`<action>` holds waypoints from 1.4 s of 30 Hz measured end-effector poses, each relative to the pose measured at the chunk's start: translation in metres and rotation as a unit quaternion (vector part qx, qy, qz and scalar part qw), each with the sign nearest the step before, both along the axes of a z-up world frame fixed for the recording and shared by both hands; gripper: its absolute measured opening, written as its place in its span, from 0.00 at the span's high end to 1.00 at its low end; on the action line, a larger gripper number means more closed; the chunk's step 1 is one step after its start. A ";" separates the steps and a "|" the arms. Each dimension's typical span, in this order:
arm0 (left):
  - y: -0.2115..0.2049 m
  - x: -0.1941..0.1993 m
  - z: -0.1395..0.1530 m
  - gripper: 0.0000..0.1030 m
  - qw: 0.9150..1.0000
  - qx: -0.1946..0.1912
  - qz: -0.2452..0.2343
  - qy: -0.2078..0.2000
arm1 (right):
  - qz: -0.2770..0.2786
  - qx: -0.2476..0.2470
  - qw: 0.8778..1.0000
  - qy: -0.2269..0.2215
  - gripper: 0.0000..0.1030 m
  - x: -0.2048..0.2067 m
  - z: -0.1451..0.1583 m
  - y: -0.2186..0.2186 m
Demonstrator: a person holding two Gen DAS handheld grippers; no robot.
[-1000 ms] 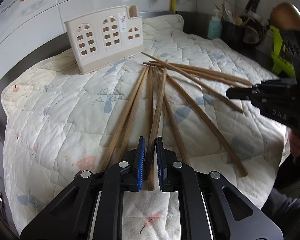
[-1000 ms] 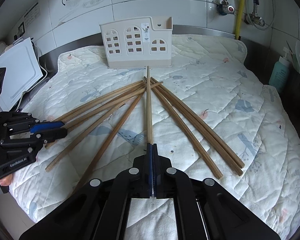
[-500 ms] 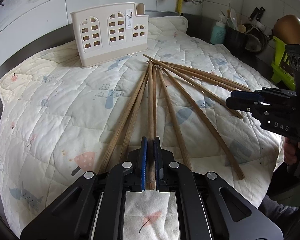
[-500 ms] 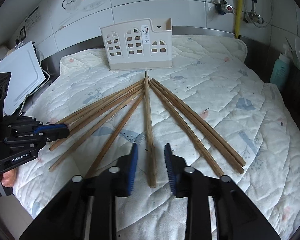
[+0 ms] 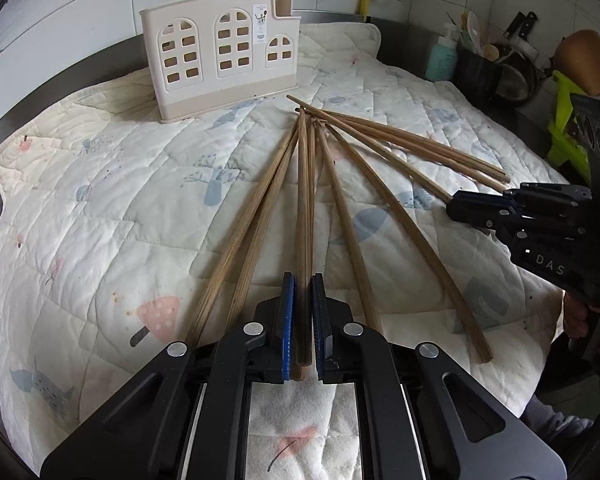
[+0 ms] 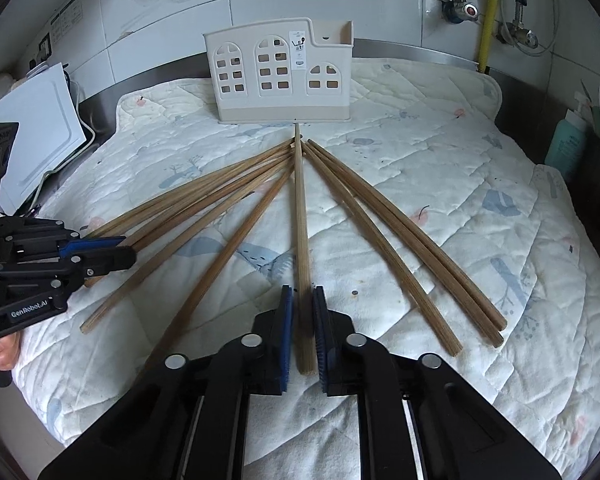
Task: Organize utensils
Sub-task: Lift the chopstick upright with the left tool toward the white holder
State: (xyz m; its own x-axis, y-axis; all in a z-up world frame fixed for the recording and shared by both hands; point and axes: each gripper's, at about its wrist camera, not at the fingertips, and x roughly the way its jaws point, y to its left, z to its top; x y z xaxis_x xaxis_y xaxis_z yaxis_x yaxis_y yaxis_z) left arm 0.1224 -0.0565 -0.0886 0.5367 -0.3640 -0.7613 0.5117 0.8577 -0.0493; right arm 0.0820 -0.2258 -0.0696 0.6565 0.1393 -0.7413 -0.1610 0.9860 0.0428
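white kitchen tiles and a steel counter are surrounding the quilted cloth [image 6: 440,184] where i am working from far away. my left gripper [image 5: 301,316] is sitting low on the cloth with its blue pads [image 5: 287,320] pressed on the thick ends of a pair of chopsticks [image 5: 305,216], so it is gripping these two. my right gripper [image 6: 301,322] is standing with a narrow gap; a single chopstick [image 6: 300,216] is lying between its pads, and i am seeing daylight on both sides, so it is not holding it yet.

going outward, all chopsticks are lying flat in a fan, and their thin tips are meeting near the beige utensil holder [image 6: 278,80], which is standing upright at the back of the cloth, well apart from both grippers.

to do this step well, i think i should be closing the right pads squarely on the single stick near its thick end, then lifting both hands slowly and keeping the sticks level, so the tips are not dragging the neighbours or catching the cloth. after that i should be tilting them tip-down over a compartment.

i am counting nine chopsticks in the right view, though where they overlap i am not fully sure, and one holder.
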 end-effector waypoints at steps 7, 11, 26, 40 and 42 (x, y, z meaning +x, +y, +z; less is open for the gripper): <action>0.005 -0.004 0.005 0.94 1.000 -0.026 -0.005 0.001 | -0.002 0.010 1.000 0.000 0.93 -0.002 0.003 -0.004; 0.007 -0.006 0.008 0.94 0.999 -0.044 -0.003 0.003 | -0.003 0.010 1.000 -0.009 0.93 -0.006 0.010 -0.004; 0.012 -0.001 0.001 0.93 0.997 -0.067 0.000 0.036 | -0.001 0.014 1.000 0.006 0.92 -0.004 0.003 -0.004; 0.017 0.000 0.001 0.94 0.995 -0.091 -0.003 0.037 | -0.002 0.014 1.000 0.005 0.93 -0.005 0.002 -0.004; 0.016 0.001 0.001 0.94 0.996 -0.083 -0.001 0.034 | -0.003 0.013 1.000 0.005 0.93 -0.005 0.002 -0.003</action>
State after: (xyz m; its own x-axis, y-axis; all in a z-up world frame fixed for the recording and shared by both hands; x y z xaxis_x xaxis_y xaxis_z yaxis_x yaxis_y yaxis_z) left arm 0.1231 -0.0402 -0.0879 0.4841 -0.4891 -0.7255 0.5045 0.8335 -0.2252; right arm 0.0766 -0.2288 -0.0675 0.6506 0.1540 -0.7436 -0.1539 0.9856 0.0695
